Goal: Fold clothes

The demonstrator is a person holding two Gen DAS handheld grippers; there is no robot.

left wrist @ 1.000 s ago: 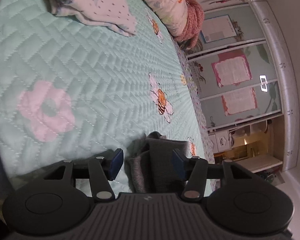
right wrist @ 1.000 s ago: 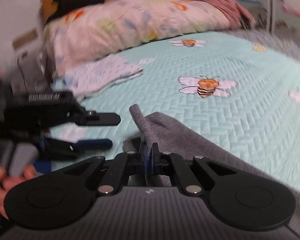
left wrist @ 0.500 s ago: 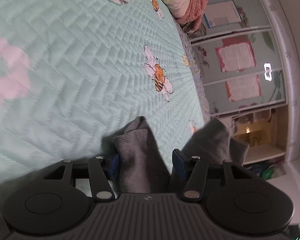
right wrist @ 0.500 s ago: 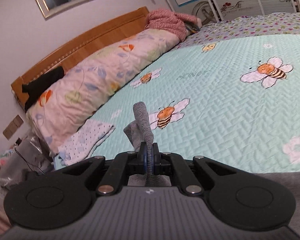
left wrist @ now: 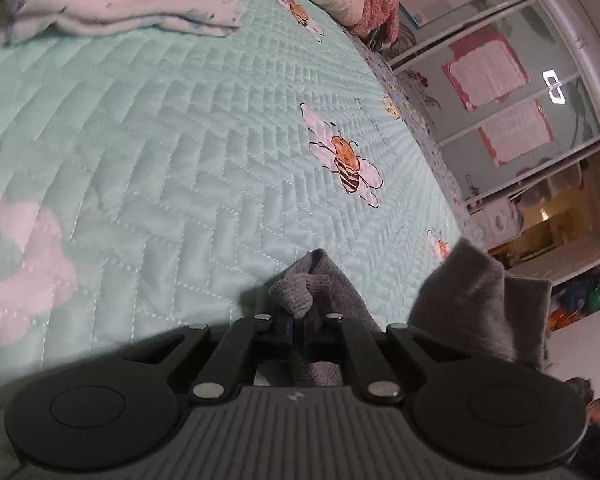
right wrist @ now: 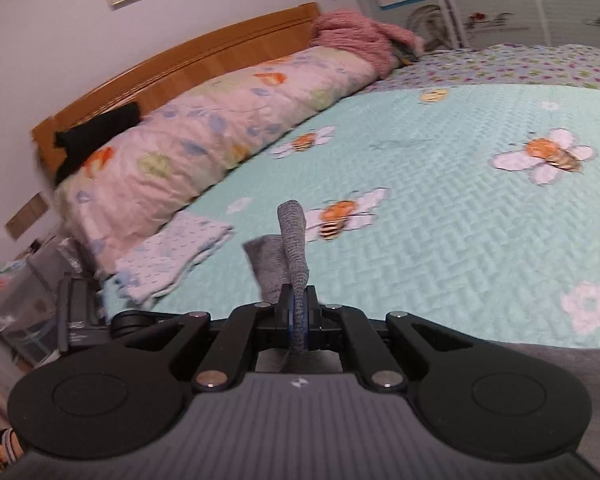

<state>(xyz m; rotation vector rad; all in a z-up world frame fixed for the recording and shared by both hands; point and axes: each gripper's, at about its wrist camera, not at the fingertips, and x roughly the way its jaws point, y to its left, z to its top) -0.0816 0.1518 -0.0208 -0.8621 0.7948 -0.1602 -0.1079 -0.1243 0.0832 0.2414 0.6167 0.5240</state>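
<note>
**Grey garment pinched by both grippers over the bed**

Grippers number two, and each is clamped on the one grey garment. The left gripper (left wrist: 298,326) pinches a bunched fold (left wrist: 296,294) at lower centre of its view; another flap rises at lower right. The right gripper (right wrist: 299,322) nips a narrow strip (right wrist: 293,240) that stands upright, long axis running up the frame. One folded dotted cloth (right wrist: 172,254) lies at left near the floral pillow (right wrist: 204,140). The quilt (right wrist: 460,216) is mint green with printed bees and flowers. A wooden headboard (right wrist: 188,64) and a framed picture fill the upper left.
</note>
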